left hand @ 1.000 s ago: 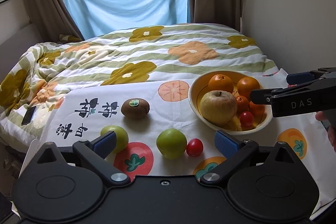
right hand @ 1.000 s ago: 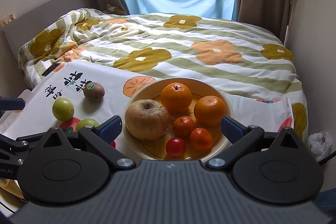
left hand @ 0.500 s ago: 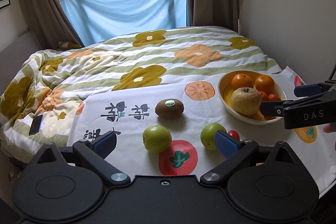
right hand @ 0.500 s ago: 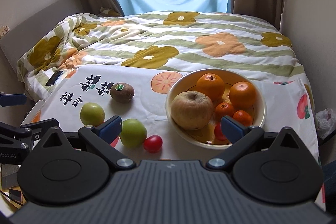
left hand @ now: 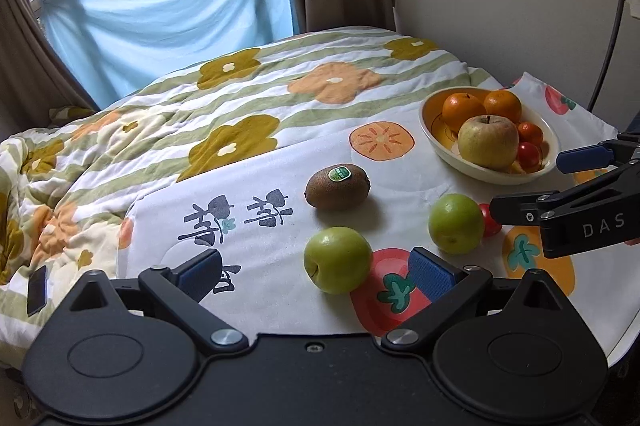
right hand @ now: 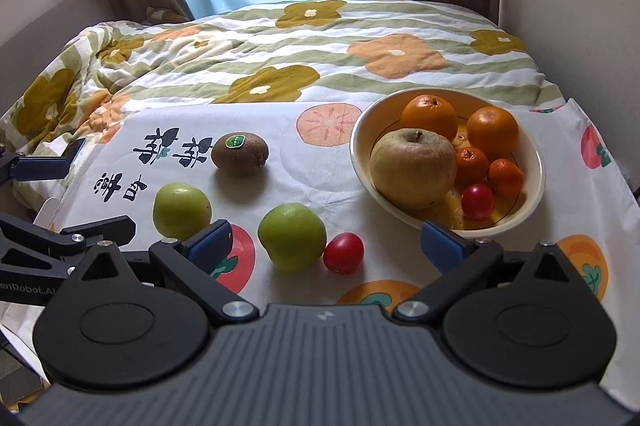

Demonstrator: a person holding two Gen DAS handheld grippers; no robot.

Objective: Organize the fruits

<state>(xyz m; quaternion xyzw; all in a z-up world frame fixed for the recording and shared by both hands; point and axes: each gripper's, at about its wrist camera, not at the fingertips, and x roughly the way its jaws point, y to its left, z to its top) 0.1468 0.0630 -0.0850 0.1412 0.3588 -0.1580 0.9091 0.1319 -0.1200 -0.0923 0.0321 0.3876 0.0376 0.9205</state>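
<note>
A cream bowl [right hand: 360, 146] on the printed cloth holds a large pale apple [right hand: 414, 168], two oranges, two mandarins and a red tomato [right hand: 477, 201]. Loose on the cloth lie a kiwi [right hand: 240, 156], two green apples [right hand: 182, 211] [right hand: 292, 236] and a red tomato [right hand: 344, 252]. My right gripper [right hand: 326, 244] is open, just in front of the nearer green apple and the loose tomato. My left gripper [left hand: 316, 270] is open too, close before the left green apple [left hand: 338, 260], with the kiwi [left hand: 337, 186] beyond. Neither gripper holds anything.
The cloth [left hand: 256, 186] lies over a flower-patterned quilt [left hand: 240, 98] on a bed. A dark phone [left hand: 37, 290] rests at the quilt's left edge. A wall [left hand: 500, 6] rises close on the right, and curtains and a blue sheet hang behind.
Both grippers have drawn back and to the left. The right one has moved from in front of the bowl to the loose green apple and tomato. No fruit has moved.
</note>
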